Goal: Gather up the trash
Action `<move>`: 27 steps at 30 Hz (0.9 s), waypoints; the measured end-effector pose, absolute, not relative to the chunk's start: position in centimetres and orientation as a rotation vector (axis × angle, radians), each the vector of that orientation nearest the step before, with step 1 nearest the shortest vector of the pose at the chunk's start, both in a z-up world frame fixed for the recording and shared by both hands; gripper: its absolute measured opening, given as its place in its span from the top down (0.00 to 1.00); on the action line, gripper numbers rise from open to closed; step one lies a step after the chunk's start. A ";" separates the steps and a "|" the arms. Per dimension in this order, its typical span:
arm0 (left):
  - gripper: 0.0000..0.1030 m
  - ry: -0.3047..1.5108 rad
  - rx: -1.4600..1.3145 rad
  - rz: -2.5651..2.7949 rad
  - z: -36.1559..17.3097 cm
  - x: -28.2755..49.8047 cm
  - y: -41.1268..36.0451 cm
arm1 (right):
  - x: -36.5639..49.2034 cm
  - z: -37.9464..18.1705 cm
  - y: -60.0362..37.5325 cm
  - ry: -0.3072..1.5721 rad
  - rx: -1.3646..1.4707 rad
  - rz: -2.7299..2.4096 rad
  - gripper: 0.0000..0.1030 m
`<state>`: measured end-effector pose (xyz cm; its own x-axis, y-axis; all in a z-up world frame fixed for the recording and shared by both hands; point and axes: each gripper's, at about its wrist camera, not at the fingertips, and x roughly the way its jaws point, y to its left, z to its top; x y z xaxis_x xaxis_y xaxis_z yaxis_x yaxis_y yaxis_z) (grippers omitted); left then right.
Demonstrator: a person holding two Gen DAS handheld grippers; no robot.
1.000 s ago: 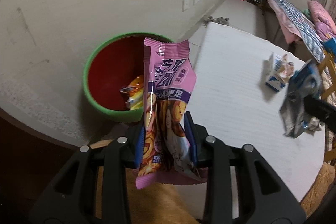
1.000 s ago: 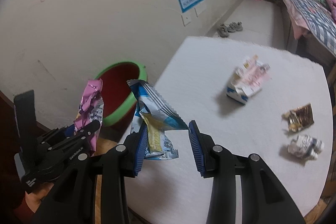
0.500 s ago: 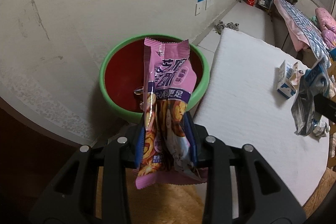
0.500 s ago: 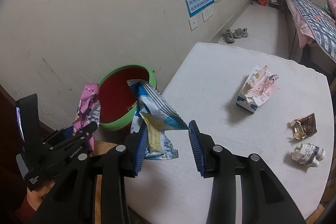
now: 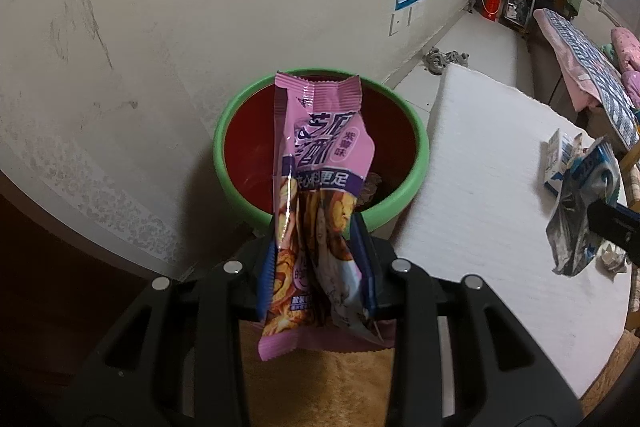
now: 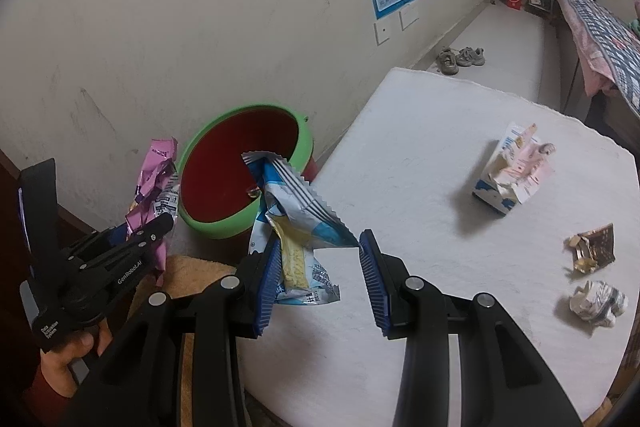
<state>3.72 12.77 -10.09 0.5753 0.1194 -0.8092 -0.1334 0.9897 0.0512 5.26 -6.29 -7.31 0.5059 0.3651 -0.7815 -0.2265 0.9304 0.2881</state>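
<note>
My left gripper (image 5: 318,267) is shut on a pink snack wrapper (image 5: 320,163), held upright just before the green bin with a red inside (image 5: 248,147). In the right wrist view the left gripper (image 6: 156,227) and the pink wrapper (image 6: 154,179) sit left of the bin (image 6: 224,179). My right gripper (image 6: 320,275) holds a blue and white wrapper (image 6: 296,219) above the table's left edge; the wrapper touches the left pad and spans to the right pad's tip. The blue wrapper also shows in the left wrist view (image 5: 580,211).
On the white table (image 6: 420,187) lie a crushed milk carton (image 6: 516,171), a brown foil wrapper (image 6: 592,247) and a crumpled white wrapper (image 6: 598,303). The bin stands on the floor by the wall. Shoes (image 6: 460,59) lie beyond the table. A bed (image 5: 580,55) is at the right.
Both grippers have moved closer to the bin, which now looks larger and more central. Both wrappers stay held as before.
</note>
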 end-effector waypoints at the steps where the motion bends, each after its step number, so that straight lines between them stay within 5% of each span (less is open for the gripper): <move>1: 0.69 0.946 -0.021 0.150 -10.1 3.8 13.0 | 5.5 -7.2 -6.0 0.976 0.148 0.360 0.63; 27: 0.69 0.915 -0.083 0.160 -9.5 7.6 16.9 | 10.2 -6.5 0.2 0.967 0.071 0.474 0.62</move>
<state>7.59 16.93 -9.47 0.5989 0.1029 -0.7942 -0.1732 0.9849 -0.0030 10.21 0.19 -6.49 0.4744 0.4180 -0.7747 -0.3559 0.8960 0.2655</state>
